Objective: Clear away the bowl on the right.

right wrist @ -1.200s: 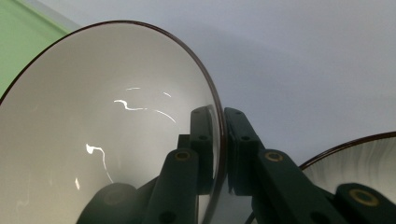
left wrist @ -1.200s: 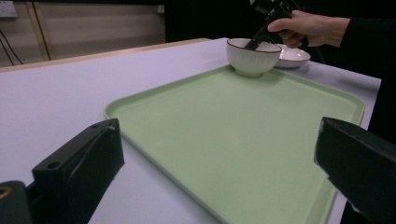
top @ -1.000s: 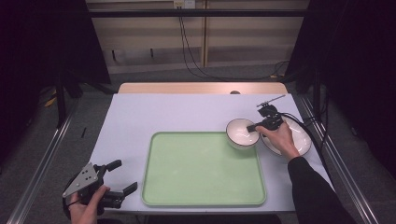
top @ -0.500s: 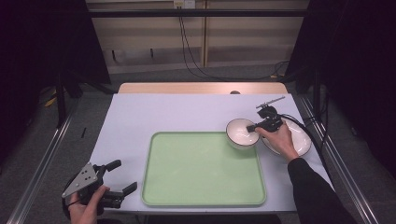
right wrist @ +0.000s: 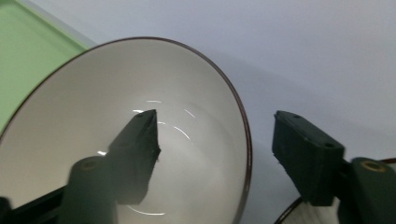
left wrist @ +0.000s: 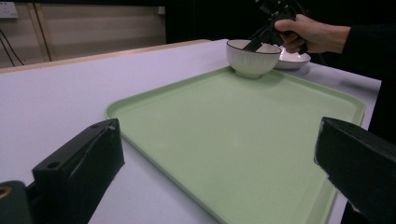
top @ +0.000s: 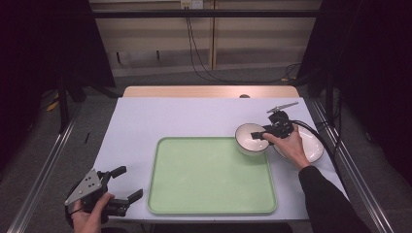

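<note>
Bowl (top: 251, 139) white, ribbed, dark-rimmed

The flat pale-green plastic tray (top: 212, 177) is lying bare and passable; a white ribbed bowl (top: 251, 140) is blocking its far right corner.

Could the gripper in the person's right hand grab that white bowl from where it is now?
Probably yes. The right gripper is open and already straddles the white bowl's rim, one jaw inside, one outside. Nothing sits between them; closing should pinch the wall.
</note>
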Demonstrator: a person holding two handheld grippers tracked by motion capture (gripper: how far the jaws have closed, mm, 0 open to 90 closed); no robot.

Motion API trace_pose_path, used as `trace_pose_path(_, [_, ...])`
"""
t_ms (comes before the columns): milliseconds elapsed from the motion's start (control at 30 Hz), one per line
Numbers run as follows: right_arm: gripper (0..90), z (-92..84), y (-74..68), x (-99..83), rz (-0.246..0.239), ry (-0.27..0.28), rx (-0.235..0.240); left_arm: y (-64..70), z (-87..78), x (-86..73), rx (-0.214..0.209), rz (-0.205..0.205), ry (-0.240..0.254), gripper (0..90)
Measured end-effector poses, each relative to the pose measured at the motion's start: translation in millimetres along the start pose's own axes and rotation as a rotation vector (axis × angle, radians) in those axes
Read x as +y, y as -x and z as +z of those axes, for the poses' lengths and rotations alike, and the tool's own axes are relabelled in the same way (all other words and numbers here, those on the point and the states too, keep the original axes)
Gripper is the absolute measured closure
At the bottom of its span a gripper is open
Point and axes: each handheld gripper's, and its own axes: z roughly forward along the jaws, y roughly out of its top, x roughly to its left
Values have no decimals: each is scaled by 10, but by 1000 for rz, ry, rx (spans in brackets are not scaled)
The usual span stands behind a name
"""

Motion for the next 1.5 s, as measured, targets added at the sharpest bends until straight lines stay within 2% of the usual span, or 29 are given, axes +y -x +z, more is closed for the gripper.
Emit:
trace_pose_path(67, [198, -19, -3, -1, 1, 16, -27, 1, -1, -3, 3, -7, 8, 13])
trace_pose_path(233, [28, -72, -3, -17, 19, 68, -5, 1, -5, -5, 4, -10, 10, 13])
trace_pose_path(367, [23, -129, -10, -27, 15, 99, -6, 2, -2, -4, 4, -9, 8, 13])
trace_pose_path(467, [29, -169, -12, -43, 20, 109, -43, -3, 0, -4, 5, -9, 11, 14])
trace_pose_path(533, [16, -207, 2, -69, 15, 142, -52, -1, 2, -5, 7, -17, 11, 13])
trace_pose_path(667, [26, -240, 14, -124, 33, 192, -109, -2, 5, 1, 4, -6, 6, 13])
trace_pose_path(733, [26, -247, 25, -157, 46, 182, -107, -2, 5, 1, 4, -6, 7, 14])
trace_pose_path(800, [22, -278, 15, -180, 36, 207, -122, -2, 5, 0, 5, -8, 9, 14])
trace_pose_path(1067, [18, -396, -14, -253, 3, 250, -155, -3, 10, -1, 3, -14, 14, 14])
trace_pose_path(1333, [20, -481, -47, -294, -4, 292, -155, -2, 14, -1, 4, -20, 14, 14])
trace_pose_path(1500, [19, -531, -59, -351, -12, 299, -159, 0, 15, -2, 6, -25, 15, 14])
